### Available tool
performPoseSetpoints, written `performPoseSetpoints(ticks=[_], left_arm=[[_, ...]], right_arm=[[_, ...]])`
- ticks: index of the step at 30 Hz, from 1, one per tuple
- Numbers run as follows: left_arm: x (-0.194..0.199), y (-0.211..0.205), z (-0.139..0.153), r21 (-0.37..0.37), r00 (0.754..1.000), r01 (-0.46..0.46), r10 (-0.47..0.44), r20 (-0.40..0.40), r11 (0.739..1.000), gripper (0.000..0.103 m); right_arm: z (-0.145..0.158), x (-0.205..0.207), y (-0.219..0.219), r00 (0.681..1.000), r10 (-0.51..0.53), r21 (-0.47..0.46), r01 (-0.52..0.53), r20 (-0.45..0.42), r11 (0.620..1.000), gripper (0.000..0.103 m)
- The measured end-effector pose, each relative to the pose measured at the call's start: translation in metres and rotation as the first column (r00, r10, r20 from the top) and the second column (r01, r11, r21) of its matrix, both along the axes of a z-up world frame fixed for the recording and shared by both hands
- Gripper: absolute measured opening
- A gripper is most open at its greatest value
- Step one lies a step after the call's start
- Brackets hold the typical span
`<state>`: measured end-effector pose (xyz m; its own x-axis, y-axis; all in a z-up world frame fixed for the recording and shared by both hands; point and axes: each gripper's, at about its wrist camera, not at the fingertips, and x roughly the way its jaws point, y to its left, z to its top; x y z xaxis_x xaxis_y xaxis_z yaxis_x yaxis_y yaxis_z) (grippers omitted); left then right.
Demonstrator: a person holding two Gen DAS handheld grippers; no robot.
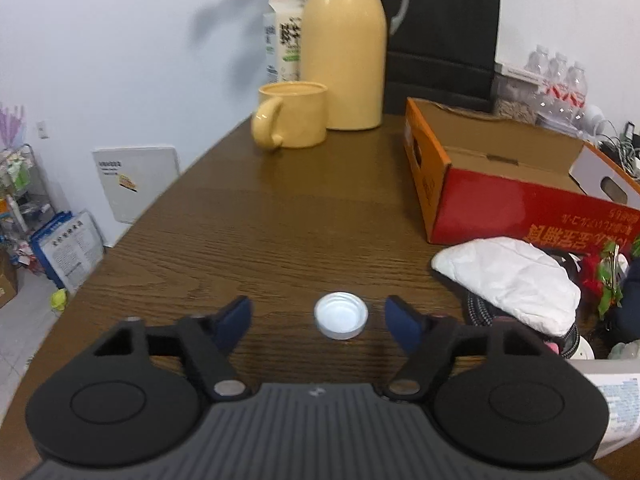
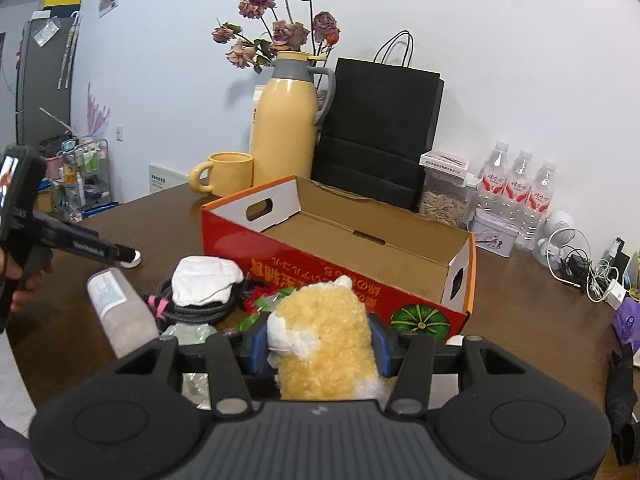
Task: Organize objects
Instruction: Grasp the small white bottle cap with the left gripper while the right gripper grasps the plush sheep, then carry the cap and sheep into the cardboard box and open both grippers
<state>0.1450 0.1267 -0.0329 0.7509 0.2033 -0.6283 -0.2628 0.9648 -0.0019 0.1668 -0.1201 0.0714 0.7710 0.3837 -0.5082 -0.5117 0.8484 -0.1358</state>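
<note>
My left gripper (image 1: pixel 318 314) is open, low over the brown table, with a white bottle cap (image 1: pixel 341 315) lying between its blue fingertips, nearer the right one. It also shows in the right wrist view (image 2: pixel 128 254), with the cap (image 2: pixel 134 259) at its tip. My right gripper (image 2: pixel 318 338) is shut on a yellow and white plush toy (image 2: pixel 324 340), held just in front of the open red cardboard box (image 2: pixel 340 248). The box also shows in the left wrist view (image 1: pixel 492 184).
A yellow mug (image 1: pixel 292 120) and a yellow thermos (image 1: pixel 344 48) stand at the table's far end by a black paper bag (image 2: pixel 380 120). A clutter pile lies before the box: white cloth (image 2: pixel 204 280), black cable (image 2: pixel 192 308), plastic bottle (image 2: pixel 120 312). Water bottles (image 2: pixel 516 188) and chargers are at right.
</note>
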Motion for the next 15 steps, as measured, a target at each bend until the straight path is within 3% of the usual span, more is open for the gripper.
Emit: performPoseSetpoints(ticks=[2, 4, 9, 15], left_arm=[[0.005, -0.002, -0.005, -0.005, 1.0, 0.012, -0.013, -0.013, 1.0, 0.055], [0.007, -0.005, -0.008, 0.021, 1.0, 0.021, -0.021, -0.002, 1.0, 0.03], [0.007, -0.008, -0.002, 0.014, 0.998, 0.047, -0.047, 0.033, 0.999, 0.029], [0.012, -0.018, 0.043, 0.031, 0.984, 0.079, -0.083, 0.157, 0.996, 0.029]], right_arm=[[0.001, 0.003, 0.002, 1.0, -0.003, 0.0, 0.003, 0.001, 1.0, 0.048], [0.002, 0.007, 0.003, 1.0, -0.002, 0.002, 0.002, 0.003, 1.0, 0.048], [0.005, 0.016, 0.007, 1.0, -0.002, 0.006, 0.002, 0.012, 1.0, 0.048], [0.02, 0.032, 0.01, 0.999, -0.007, 0.023, 0.006, 0.047, 1.0, 0.048]])
